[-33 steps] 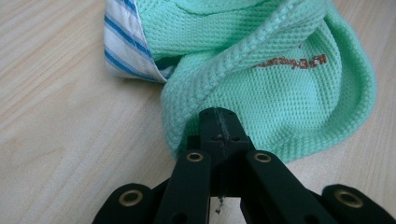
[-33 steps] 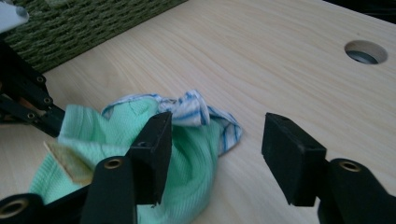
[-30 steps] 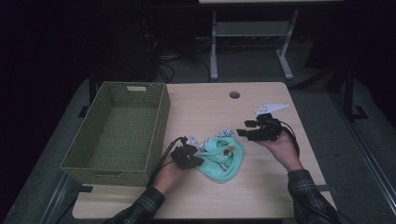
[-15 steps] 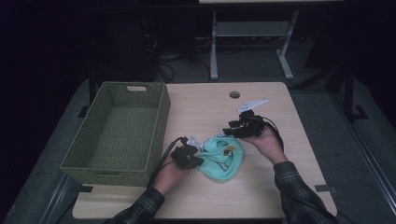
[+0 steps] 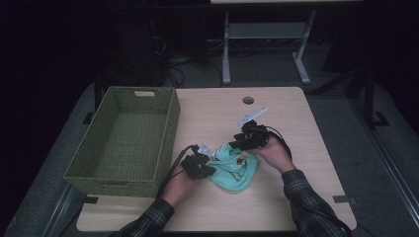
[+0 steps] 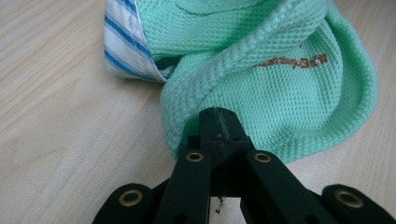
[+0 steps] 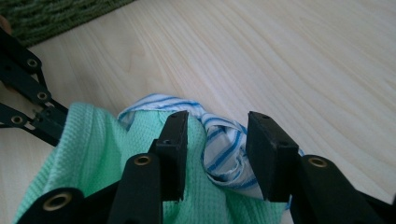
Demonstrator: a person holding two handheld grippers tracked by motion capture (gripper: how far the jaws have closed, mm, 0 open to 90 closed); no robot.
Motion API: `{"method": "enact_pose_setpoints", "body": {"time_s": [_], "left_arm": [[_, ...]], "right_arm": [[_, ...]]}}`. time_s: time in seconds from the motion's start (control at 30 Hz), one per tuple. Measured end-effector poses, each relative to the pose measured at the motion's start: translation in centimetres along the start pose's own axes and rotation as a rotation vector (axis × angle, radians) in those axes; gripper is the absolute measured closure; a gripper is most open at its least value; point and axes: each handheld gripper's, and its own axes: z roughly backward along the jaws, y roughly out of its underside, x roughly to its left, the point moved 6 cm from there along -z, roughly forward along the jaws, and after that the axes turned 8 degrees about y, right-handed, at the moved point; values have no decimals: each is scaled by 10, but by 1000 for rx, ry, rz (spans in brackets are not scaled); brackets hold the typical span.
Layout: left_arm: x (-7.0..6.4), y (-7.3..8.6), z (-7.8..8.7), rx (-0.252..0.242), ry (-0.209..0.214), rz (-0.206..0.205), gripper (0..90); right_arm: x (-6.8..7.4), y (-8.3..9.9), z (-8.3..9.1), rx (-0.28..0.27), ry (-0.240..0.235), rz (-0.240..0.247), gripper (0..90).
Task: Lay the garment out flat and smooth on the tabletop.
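A crumpled mint-green knit garment (image 5: 236, 167) with a blue-and-white striped lining lies on the wooden table (image 5: 296, 118), right of the basket. My left gripper (image 5: 201, 162) sits at its left edge. In the left gripper view the jaws are pressed together on a fold of the green garment (image 6: 261, 84). My right gripper (image 5: 243, 139) hovers over the cloth's upper right corner. In the right gripper view it (image 7: 217, 140) stands open, its jaws straddling a bunched fold of striped lining (image 7: 224, 144) without pressing it.
A green woven basket (image 5: 123, 138) stands empty on the table's left side. A round cable hole (image 5: 248, 100) lies near the far edge. Bare tabletop extends to the right and front of the garment. Beyond the table stand a white desk frame (image 5: 262, 34) and cables.
My right gripper has moved left and down from the table's right side onto the garment's upper right corner. The left gripper has stayed at the garment's left edge.
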Motion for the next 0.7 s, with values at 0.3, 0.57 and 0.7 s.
{"method": "enact_pose_setpoints", "body": {"time_s": [0.3,0.57,0.7], "left_arm": [[-1,0,-1,-6,1,8,898],[-1,0,0,-1,-1,4,898],[-1,0,0,-1,-1,4,898]], "right_arm": [[2,8,-11,50,0,19,636],[5,16,-19,82,-8,34,753],[3,17,-19,80,-9,35,806]]}}
